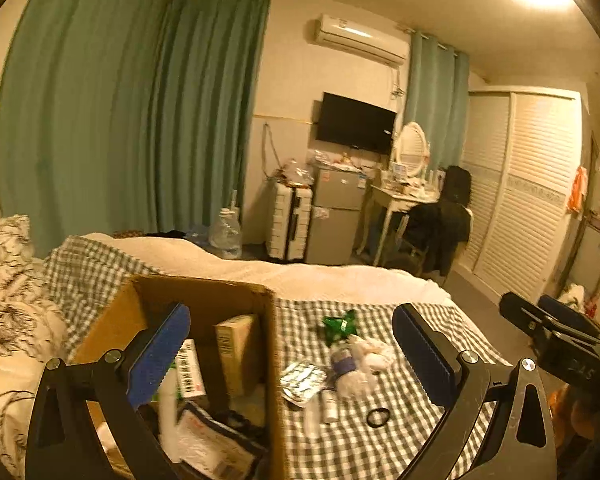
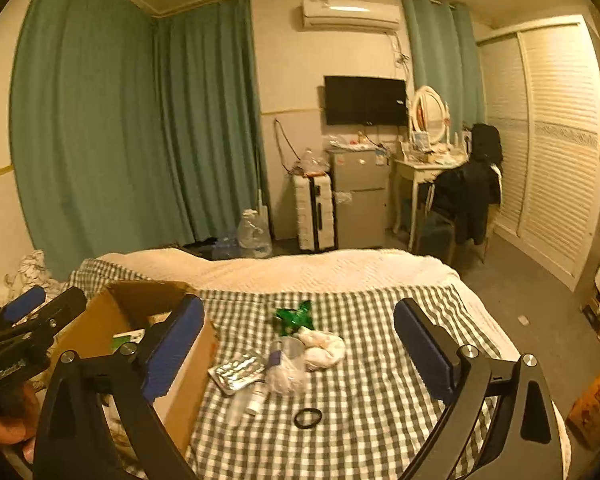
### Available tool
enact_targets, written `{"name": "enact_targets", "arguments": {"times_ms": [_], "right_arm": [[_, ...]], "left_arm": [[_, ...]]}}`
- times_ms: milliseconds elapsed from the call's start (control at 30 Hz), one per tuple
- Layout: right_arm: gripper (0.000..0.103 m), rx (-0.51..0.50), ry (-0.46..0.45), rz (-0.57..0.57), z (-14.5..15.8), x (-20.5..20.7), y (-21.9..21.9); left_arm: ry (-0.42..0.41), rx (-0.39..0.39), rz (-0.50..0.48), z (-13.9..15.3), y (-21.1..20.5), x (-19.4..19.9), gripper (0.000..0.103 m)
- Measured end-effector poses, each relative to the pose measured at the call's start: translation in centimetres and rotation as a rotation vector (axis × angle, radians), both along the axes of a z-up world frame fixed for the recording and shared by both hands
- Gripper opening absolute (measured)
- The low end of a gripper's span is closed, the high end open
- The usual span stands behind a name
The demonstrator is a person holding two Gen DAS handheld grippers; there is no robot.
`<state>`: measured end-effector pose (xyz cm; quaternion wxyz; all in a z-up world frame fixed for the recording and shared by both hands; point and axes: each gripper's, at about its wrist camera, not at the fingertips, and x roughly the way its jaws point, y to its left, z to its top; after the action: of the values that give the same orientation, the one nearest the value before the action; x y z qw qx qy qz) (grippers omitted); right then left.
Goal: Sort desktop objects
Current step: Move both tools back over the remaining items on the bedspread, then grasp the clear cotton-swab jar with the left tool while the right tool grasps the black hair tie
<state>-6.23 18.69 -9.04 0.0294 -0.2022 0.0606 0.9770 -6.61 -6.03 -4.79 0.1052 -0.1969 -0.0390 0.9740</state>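
Both grippers stand wide with nothing between their pads: the left gripper (image 1: 292,354) hangs over the right edge of the cardboard box (image 1: 236,296), the right gripper (image 2: 300,352) over the loose pile. The blister pack (image 2: 238,372), black ring (image 2: 308,417) and green wrapper (image 2: 294,316) lie on the checked bed (image 2: 380,380) just right of the box, likely the 3 next picks.

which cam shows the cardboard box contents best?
Left wrist: it looks down into the cardboard box, showing cartons and packets inside. Right wrist sees the box from the side, partly behind a finger, with only a green-white item visible inside.
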Motion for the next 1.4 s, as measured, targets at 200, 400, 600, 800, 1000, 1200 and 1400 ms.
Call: {"name": "enact_targets", "arguments": {"times_ms": [200, 400, 600, 800, 1000, 1200, 1400], "right_arm": [[0.096, 0.021, -0.075, 0.026, -3.7, -0.9, 1.6], [0.096, 0.030, -0.157, 0.004, -9.4, -2.0, 3.1], [0.075, -0.045, -0.261, -0.001, -13.5, -3.5, 5.4], [0.072, -0.069, -0.346, 0.054, -16.8, -5.7, 5.2], [0.064, -0.079, -0.399, 0.089, -19.4, -7.9, 4.4], [0.063, -0.171, -0.456, 0.099, -22.6, -10.0, 3.9], [0.056, -0.147, -0.513, 0.090, -24.8, -10.8, 3.4]], "left_arm": [[-0.026, -0.078, -0.047, -2.0, 3.4, -1.0, 0.103], [-0.091, -0.100, -0.096, -5.4, 7.1, -2.7, 0.103], [-0.144, -0.133, -0.143, -8.3, 9.8, -4.6, 0.103], [-0.203, -0.106, -0.148, -10.1, 11.2, -7.8, 0.103], [-0.248, -0.151, -0.129, -12.5, 12.9, -10.9, 0.103], [-0.276, -0.229, -0.114, -15.2, 14.9, -13.4, 0.103], [-0.350, -0.280, -0.119, -18.1, 15.7, -15.4, 0.103]]}}
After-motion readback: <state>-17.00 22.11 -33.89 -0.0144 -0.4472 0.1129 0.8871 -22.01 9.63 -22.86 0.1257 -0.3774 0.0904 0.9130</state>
